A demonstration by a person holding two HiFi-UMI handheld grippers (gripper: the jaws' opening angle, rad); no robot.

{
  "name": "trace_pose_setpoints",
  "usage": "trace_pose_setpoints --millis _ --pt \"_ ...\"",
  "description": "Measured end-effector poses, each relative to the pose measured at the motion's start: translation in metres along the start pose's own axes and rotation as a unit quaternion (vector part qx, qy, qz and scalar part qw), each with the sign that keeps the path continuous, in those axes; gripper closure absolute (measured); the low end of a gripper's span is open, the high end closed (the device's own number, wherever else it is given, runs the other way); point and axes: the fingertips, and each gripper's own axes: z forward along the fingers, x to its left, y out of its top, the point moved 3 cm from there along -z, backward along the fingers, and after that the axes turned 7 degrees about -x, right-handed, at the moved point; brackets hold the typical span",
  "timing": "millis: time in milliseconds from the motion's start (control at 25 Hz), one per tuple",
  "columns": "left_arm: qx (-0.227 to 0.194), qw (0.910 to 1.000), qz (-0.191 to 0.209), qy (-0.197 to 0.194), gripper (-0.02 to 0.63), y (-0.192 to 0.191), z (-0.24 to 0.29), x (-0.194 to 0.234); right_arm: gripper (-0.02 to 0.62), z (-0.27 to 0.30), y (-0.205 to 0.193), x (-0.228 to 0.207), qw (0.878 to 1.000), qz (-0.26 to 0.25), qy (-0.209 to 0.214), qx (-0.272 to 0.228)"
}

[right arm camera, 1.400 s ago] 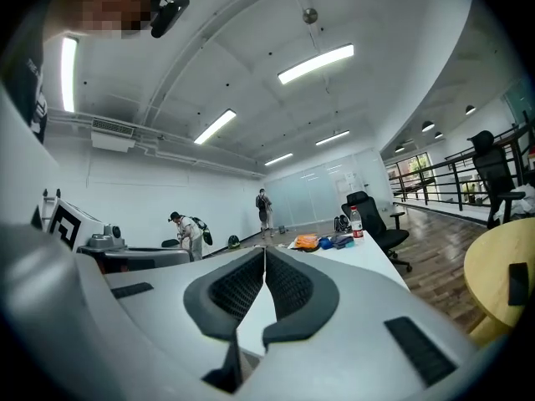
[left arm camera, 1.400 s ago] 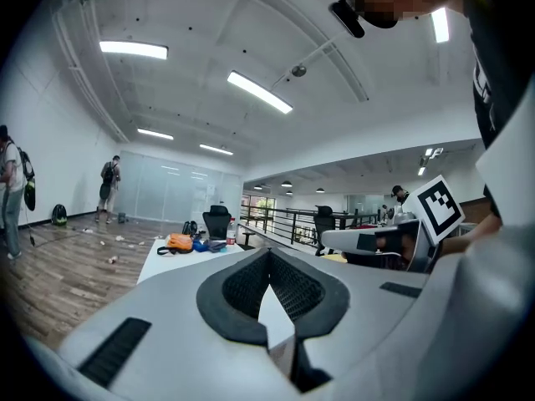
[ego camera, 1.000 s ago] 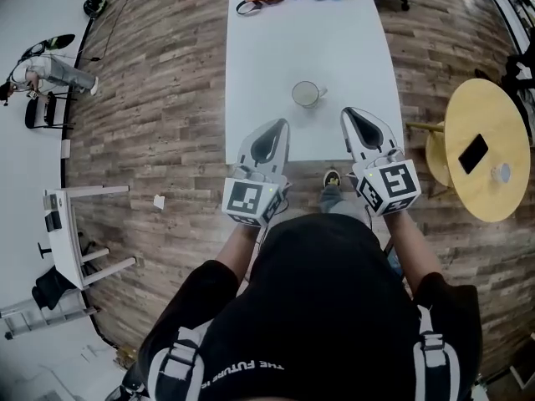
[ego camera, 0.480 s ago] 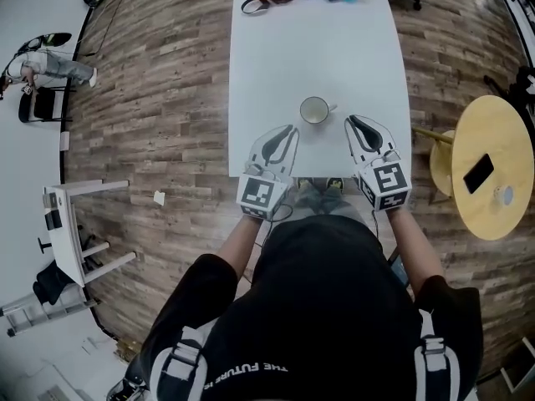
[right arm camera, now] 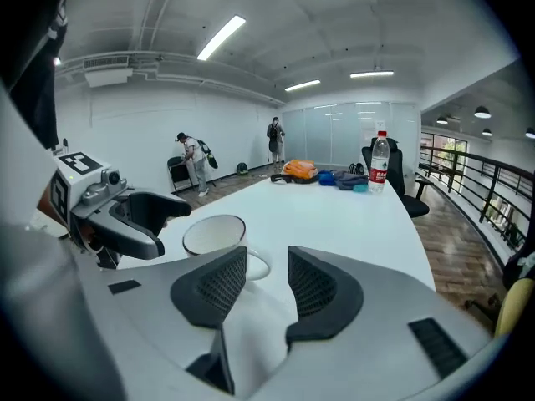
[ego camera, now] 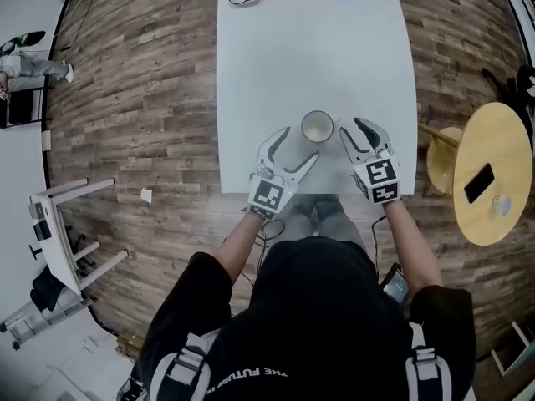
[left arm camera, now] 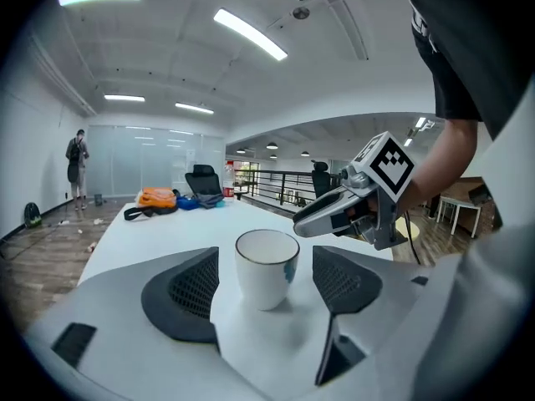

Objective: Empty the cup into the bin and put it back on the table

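Cup (ego camera: 317,127): white, upright on the white table (ego camera: 251,73), long axis vertical, mouth up, handle (right arm camera: 256,266) towards the right gripper (right arm camera: 267,284).

Left gripper (ego camera: 298,144): jaws just opened, wide apart. The cup stands at the mouth of the gap, touching neither pad.

Right gripper: jaws just opened, narrow gap empty. The cup is just ahead and to the left, its base hidden behind one jaw.

Cup contents not discernible.

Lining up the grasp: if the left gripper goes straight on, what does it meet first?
Probably the white cup, standing centred ahead between the left gripper's jaws, which have just been opening.
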Motion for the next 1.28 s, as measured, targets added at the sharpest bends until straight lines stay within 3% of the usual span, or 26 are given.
trace_pose_setpoints --millis 160,280,520,880,1000,1280 --pt "0.013 0.9986 0.035 -0.037 0.238 -0.032 0.026 0.006 0.451 0.035 -0.025 -0.005 0.999 -0.034 0.006 0.035" --pt "0.019 0.9984 0.022 -0.049 0.233 -0.046 0.038 0.011 0.451 0.051 -0.029 -0.007 0.998 -0.051 0.012 0.037" --pt "0.005 0.9974 0.014 -0.07 0.233 -0.05 0.056 0.012 0.453 0.063 -0.029 -0.011 0.999 -0.044 0.025 0.018" --pt "-0.007 0.9955 -0.004 -0.094 0.235 -0.044 0.065 0.011 0.463 0.071 -0.031 -0.009 0.994 -0.056 0.092 0.0" --pt "-0.01 0.9954 -0.003 -0.095 0.235 -0.044 0.066 0.021 0.514 0.079 -0.028 -0.005 0.989 -0.077 0.128 -0.013" --pt "-0.009 0.9939 -0.004 -0.11 0.235 -0.044 0.069 0.024 0.508 0.081 -0.026 -0.005 0.982 -0.107 0.154 -0.031"
